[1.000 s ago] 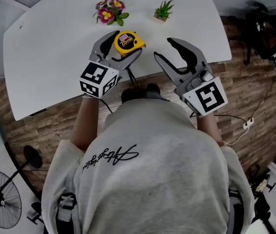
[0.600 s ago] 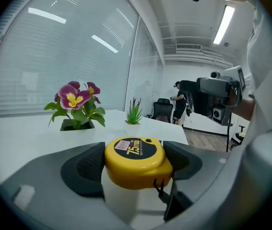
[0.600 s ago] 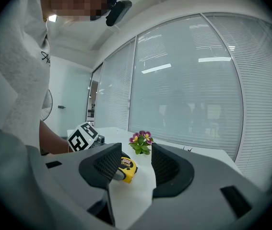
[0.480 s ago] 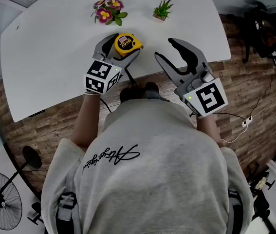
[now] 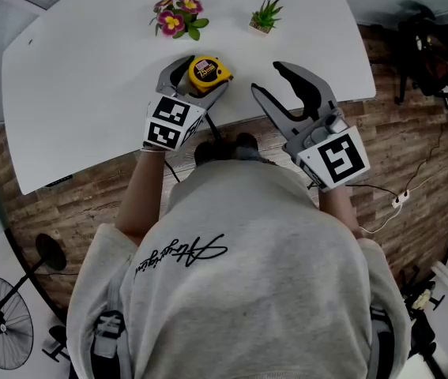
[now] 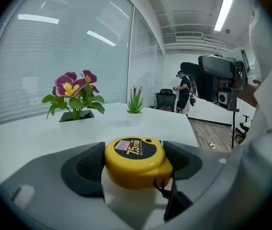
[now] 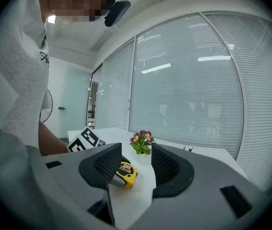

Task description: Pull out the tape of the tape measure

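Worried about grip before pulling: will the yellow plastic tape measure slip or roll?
The yellow tape measure has a glossy, hard-looking case, so it may slip in the left gripper. It lies flat on the white table, so rolling seems unlikely.

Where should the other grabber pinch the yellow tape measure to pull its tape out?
Likely the small dark tab at the tape measure's pointed lower corner, coming from the right: the left hand-held gripper clamps the case's sides, leaving that corner free.

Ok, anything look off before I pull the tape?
Nothing stands out. The tape measure sits face up, gripped by the left claw; the flowers and the small plant stand upright; the right claw is open, empty.
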A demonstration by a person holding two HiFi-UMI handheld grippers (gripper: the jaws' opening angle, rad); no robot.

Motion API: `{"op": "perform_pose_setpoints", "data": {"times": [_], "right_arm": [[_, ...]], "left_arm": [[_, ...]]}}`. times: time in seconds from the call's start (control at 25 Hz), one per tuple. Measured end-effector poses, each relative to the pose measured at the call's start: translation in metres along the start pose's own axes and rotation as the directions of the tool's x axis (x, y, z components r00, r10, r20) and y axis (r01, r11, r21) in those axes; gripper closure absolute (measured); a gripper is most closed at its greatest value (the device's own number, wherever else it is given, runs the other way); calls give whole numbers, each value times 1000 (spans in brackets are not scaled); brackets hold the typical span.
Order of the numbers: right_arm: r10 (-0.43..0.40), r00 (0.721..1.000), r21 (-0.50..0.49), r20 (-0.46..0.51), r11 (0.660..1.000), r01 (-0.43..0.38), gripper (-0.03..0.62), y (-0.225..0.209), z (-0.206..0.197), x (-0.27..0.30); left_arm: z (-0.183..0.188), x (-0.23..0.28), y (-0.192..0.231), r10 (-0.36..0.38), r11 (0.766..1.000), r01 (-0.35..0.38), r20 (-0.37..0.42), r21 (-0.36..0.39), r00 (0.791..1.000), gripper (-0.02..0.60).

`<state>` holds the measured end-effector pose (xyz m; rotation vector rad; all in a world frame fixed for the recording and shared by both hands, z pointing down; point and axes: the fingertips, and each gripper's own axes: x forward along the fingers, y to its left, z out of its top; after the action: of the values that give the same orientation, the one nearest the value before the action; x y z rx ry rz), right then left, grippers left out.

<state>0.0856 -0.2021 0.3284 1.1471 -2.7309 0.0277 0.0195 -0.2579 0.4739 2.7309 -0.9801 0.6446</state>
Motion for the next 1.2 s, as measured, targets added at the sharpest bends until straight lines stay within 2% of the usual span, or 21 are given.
{"op": "perform_pose_setpoints", "data": {"times": [0.2,0.56,0.8,1.2], "right_arm": [[-3,1000,4,8,1000,3,402,-1,0,-3],[-4,1000,14,19,1000,4,402,-6,0,-5],[12,999,15,33,1000,-12,404,-6,2,-4],[38,999,30,36,999,-39,405,-1,-1,-2]], "left_arm": [[-6,6,-1,12,1000,-10,-58,29,998,209],[-11,10,-3,12,999,-7,-122,35,992,209],[-10,11,-2,26,999,-20,-120,51,992,209],[-12,13,-1,54,998,-49,-142,36,988,207]]}}
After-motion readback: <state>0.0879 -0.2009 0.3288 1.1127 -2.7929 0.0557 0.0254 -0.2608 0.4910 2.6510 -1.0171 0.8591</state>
